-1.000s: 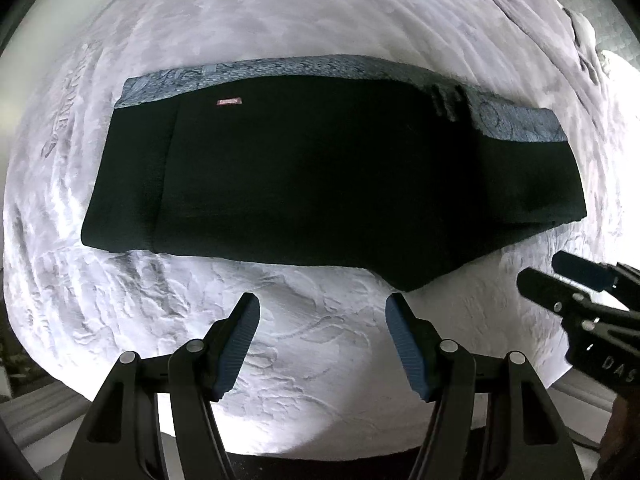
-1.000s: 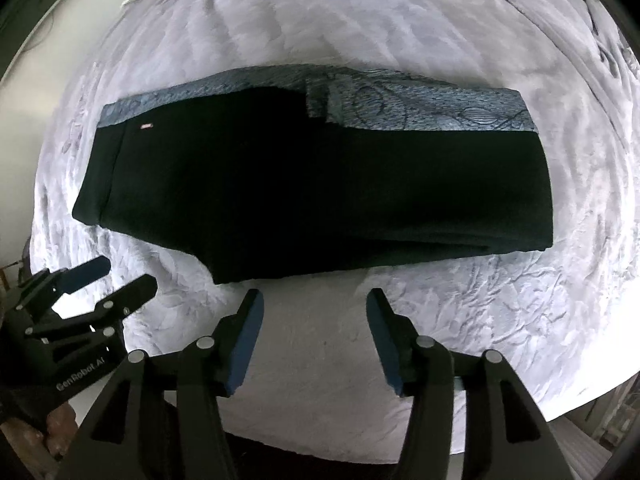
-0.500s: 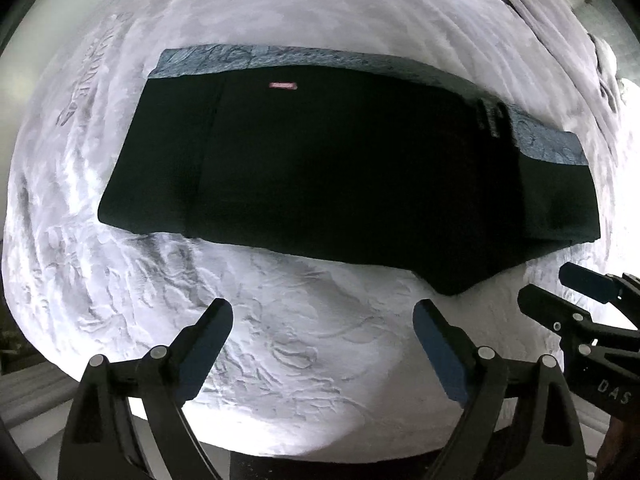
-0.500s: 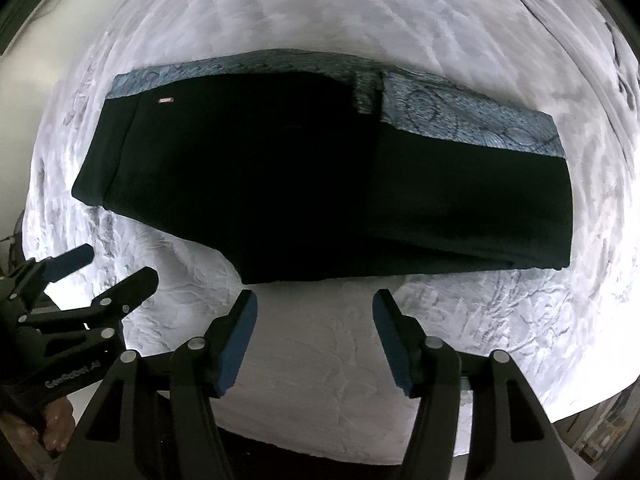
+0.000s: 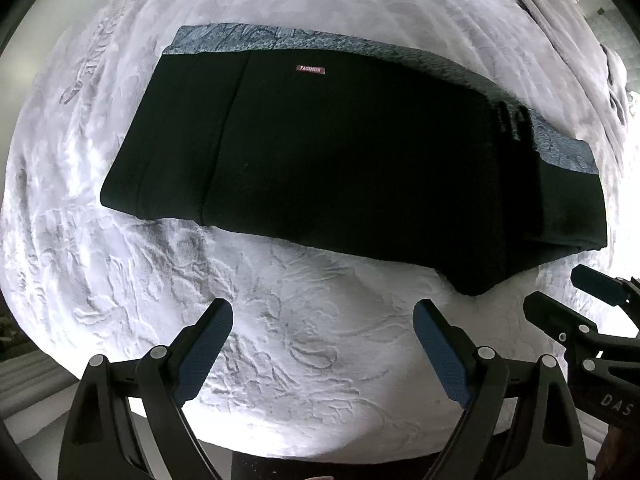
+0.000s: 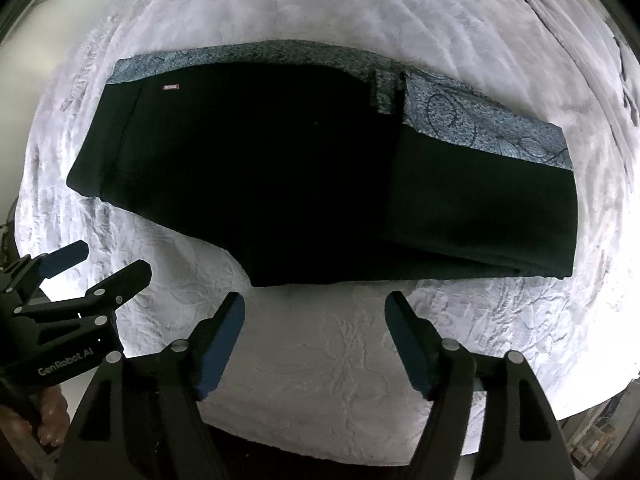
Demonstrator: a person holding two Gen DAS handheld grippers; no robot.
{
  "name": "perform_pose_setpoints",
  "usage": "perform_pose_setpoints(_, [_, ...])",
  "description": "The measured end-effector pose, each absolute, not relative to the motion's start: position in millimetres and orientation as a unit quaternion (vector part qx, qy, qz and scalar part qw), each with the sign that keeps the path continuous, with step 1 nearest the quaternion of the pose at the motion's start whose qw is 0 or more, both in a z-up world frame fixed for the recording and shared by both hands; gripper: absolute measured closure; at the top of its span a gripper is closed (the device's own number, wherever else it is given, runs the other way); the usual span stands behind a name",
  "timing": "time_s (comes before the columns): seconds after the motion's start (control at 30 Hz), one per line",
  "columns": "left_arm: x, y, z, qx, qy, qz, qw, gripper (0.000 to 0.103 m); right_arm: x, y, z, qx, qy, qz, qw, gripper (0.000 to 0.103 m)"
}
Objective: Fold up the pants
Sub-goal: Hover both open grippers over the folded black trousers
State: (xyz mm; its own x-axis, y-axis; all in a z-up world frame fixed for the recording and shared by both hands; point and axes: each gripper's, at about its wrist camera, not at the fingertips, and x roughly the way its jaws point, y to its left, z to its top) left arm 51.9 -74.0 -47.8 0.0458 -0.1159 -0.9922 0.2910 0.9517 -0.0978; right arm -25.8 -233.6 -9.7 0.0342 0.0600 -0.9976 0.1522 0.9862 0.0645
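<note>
The pants (image 5: 352,168) are laid flat across a bed covered with a pale embossed bedspread (image 5: 304,344), in a long, layered band whose length runs from side to side in both views. The garment is black, with a blue patterned strip (image 6: 480,120) along its far edge and a small red label (image 5: 310,69) near that edge. A stacked double edge is visible at the right-hand end in the right wrist view, and a stepped line is shown where one black layer overlaps another, so at least one fold is judged to be complete. The near edge is not straight: a corner of the lower layer projects toward the cameras. The remaining work is judged to be one or more cross folds to shorten the band, and possibly a straightening of that projecting corner. The left tongs (image 5: 322,330) are spread wide over bare bedspread just short of the near edge of the pants, with nothing between the pads; these jaws have just been opening. The right tongs (image 6: 316,320) are likewise spread, with nothing between them, and have just been opening; they are positioned just beside the near edge of the garment. Neither tool is in contact with the cloth. Grey bedding (image 5: 560,12) is bunched at the far right of the bed.
</note>
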Motion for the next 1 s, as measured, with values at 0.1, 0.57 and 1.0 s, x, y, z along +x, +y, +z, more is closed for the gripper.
perform_pose_setpoints(0.1, [54,-73,-49,0.061,0.677,-0.140,0.720,0.011,-24,-231,-10,0.071,0.691,-0.033,0.719,0.021])
perform_pose_setpoints(0.57, [58,-54,-63,0.043,0.685,-0.129,0.716,0.011,-21,-220,-19,0.073,0.702,-0.033,0.708,0.012])
perform_pose_setpoints(1.0, [67,-17,-77,0.008,0.696,-0.113,0.709,0.011,-19,-196,-26,0.064,0.712,-0.023,0.699,0.012])
